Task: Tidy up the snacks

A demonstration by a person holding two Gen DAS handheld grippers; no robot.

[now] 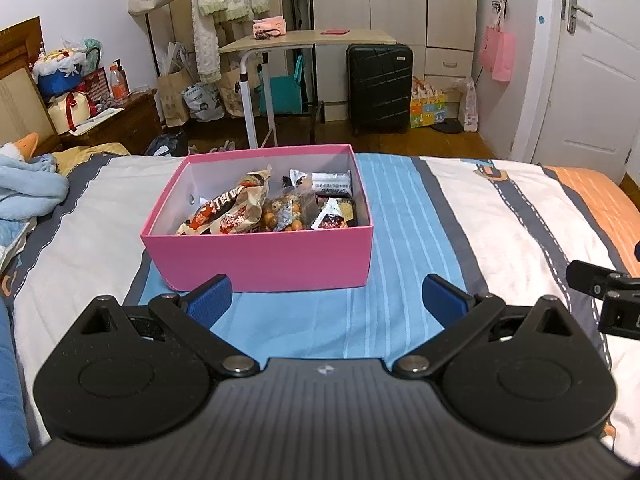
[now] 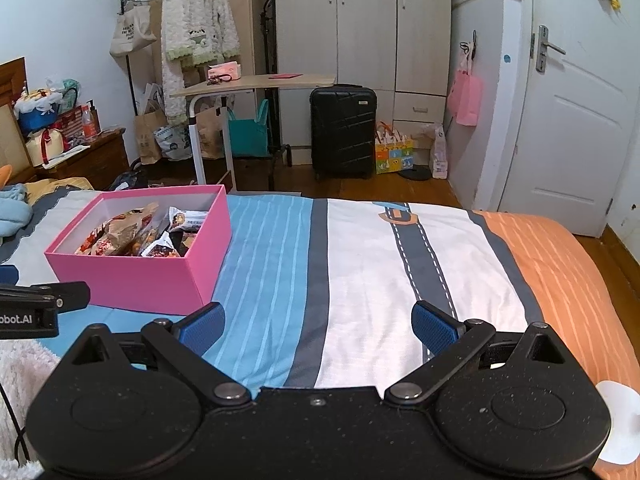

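Striped cotton covers the wide bed [image 1: 400, 208], bands of pale blue, white, slate grey and orange running away from both pairs of tongs, soft and a little rumpled underneath them. Straight ahead of the left tongs [image 1: 326, 300], and near them, sits the rectangular pink cardboard box [image 1: 260, 258], smooth matte walls outside, white inside, lid off. From the right tongs [image 2: 316, 326] the same box lies ahead and off to the left.

Inside it the crinkly plastic snack packets [image 1: 264, 208] lie heaped: long brown-and-red bags on the side left of the left tongs, a clear bag of small round orange-brown sweets in the middle, and small dark and white foil sachets toward the right and far wall. No loose snack shows on the bed around either pair.

Both pairs of tongs stand spread wide with nothing between their ribbed blue pads [image 1: 210, 298].

Judging from this, the gathering looks nearly or fully done. If any tidying is left, I'd say go in from above, pinch a packet by its flat sealed edge rather than its puffed belly, and keep clear of the thin cardboard wall so the light box does not skid on the cloth.
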